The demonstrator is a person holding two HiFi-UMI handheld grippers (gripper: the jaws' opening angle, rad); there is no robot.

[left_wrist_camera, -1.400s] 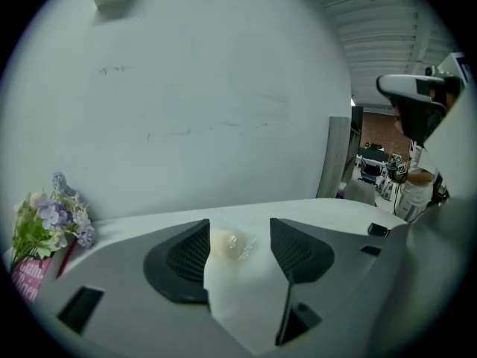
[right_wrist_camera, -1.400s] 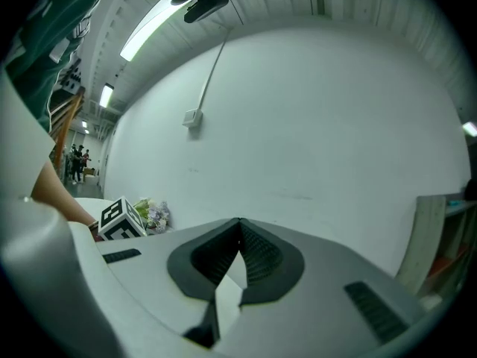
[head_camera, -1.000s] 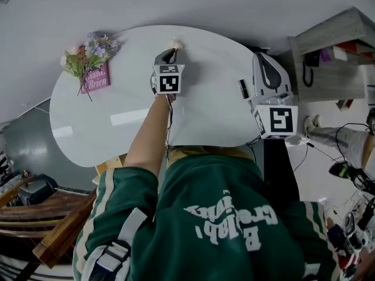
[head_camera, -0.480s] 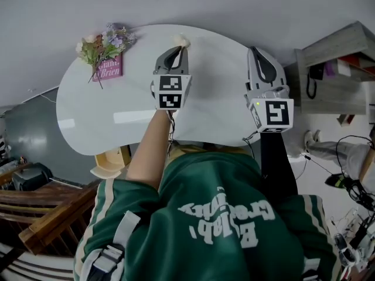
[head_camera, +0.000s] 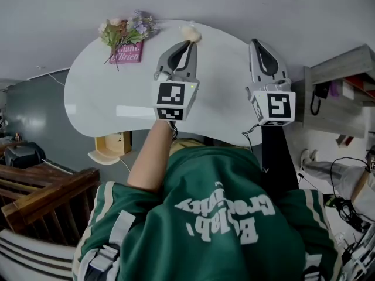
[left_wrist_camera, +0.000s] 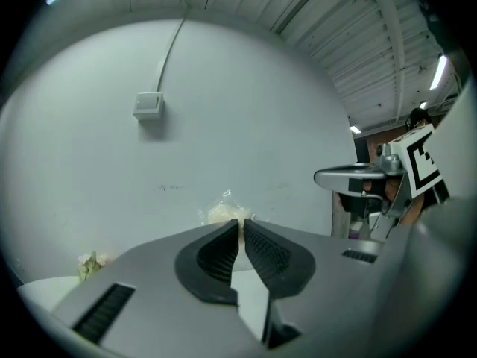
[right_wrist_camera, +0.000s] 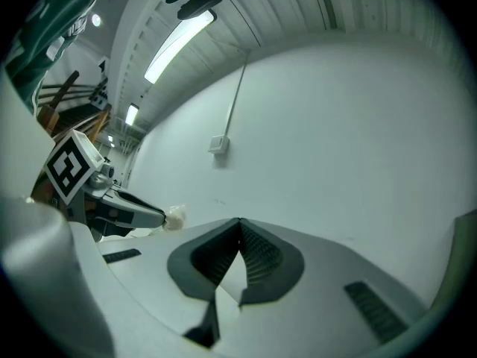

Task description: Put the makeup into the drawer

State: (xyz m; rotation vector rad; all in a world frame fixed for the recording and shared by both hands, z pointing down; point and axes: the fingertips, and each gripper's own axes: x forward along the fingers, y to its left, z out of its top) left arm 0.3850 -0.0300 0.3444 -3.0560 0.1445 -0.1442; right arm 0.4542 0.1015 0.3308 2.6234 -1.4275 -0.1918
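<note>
Cream makeup packet (head_camera: 190, 34), pinched at the tips of the closed left tool (head_camera: 188, 43), needs firm pressure travelling toward the shelf unit (head_camera: 337, 92) at 3 o'clock; right tool (head_camera: 256, 43) closed, empty.

Cream makeup puff (head_camera: 191, 34), wht table (head_camera: 99, 98)

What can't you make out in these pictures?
Pale wrapped item: in the left gripper view, mostly hidden behind the left tongs gripping it; tiny in the head view.
Any drawer: the shelf unit is cut off by the head view's right edge.
Pink sign: print too small.
</note>
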